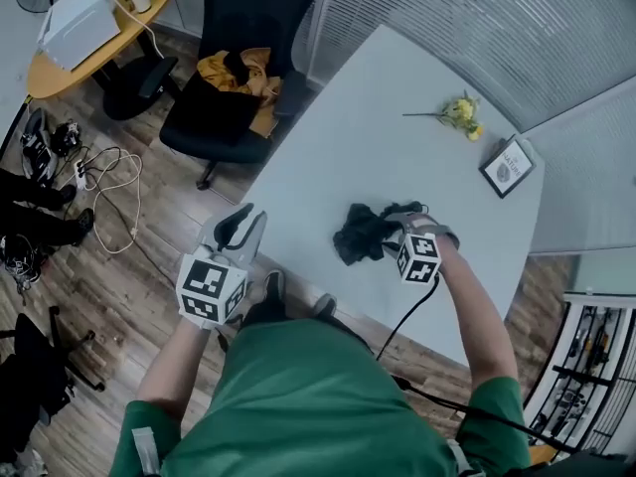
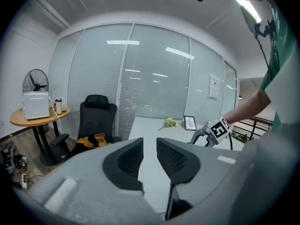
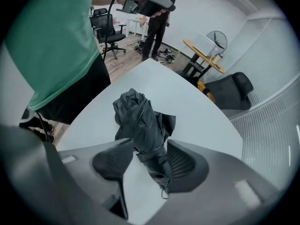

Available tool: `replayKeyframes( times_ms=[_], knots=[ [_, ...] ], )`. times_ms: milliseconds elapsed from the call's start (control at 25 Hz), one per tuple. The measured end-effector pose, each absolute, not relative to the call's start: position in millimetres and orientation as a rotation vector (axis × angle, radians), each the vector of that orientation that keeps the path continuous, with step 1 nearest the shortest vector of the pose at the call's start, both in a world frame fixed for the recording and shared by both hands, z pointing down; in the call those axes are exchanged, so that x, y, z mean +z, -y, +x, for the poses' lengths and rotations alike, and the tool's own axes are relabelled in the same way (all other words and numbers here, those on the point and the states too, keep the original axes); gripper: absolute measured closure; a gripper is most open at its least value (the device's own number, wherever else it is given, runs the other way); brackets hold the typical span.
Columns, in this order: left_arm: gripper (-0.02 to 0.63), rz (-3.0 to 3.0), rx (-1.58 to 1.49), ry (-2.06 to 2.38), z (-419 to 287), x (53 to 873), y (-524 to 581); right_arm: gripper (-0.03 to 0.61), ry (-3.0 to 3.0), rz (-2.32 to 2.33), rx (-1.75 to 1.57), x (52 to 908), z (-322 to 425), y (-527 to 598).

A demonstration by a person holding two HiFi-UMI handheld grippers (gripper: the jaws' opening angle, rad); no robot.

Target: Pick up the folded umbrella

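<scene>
Right gripper view: right gripper (image 3: pixel 149 146) jaws spread wide, straddling the black folded umbrella (image 3: pixel 140 121) at frame centre, not clamped on it | umbrella lies on the grey table (image 3: pixel 187 107) | left gripper view: left gripper (image 2: pixel 150 144) jaws narrowly apart, empty | head view, upper right: framed picture (image 1: pixel 506 165), print unreadable

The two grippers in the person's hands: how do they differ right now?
The right gripper's jaws stand wide, astride the folded umbrella on the table. The left gripper's jaws are barely apart, with nothing between them. The right gripper points steeply down at the table, while the left gripper points almost level, by the table's edge. Both carry a marker cube, and neither grips anything.
</scene>
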State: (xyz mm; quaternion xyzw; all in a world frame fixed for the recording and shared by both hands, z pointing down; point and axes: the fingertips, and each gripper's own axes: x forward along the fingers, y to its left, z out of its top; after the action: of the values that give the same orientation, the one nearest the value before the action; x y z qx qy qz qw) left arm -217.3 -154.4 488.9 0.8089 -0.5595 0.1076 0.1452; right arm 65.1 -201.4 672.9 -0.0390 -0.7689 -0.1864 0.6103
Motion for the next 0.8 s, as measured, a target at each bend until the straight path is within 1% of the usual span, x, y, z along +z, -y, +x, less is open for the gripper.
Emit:
replayKeyframes(
  times_ms=[120, 200, 360, 440, 800],
  knots=[
    [0.518, 2.261, 0.344, 1.678, -221, 494, 140, 0.351, 1.748, -0.182, -0.482, 688, 65, 205],
    [0.518, 2.214, 0.353, 1.720, -222, 495, 130, 0.338, 1.713, -0.254, -0.516, 697, 67, 205],
    [0.518, 2.122, 0.410, 1.822, -229, 495, 113, 0.278, 1.630, -0.368, -0.590, 717, 71, 207],
    [0.518, 2.079, 0.414, 1.858, -230, 497, 105, 0.268, 1.612, -0.396, -0.615, 727, 71, 208],
    [0.518, 1.973, 0.430, 1.919, -230, 504, 80, 0.265, 1.595, -0.458, -0.529, 753, 58, 201]
  ],
)
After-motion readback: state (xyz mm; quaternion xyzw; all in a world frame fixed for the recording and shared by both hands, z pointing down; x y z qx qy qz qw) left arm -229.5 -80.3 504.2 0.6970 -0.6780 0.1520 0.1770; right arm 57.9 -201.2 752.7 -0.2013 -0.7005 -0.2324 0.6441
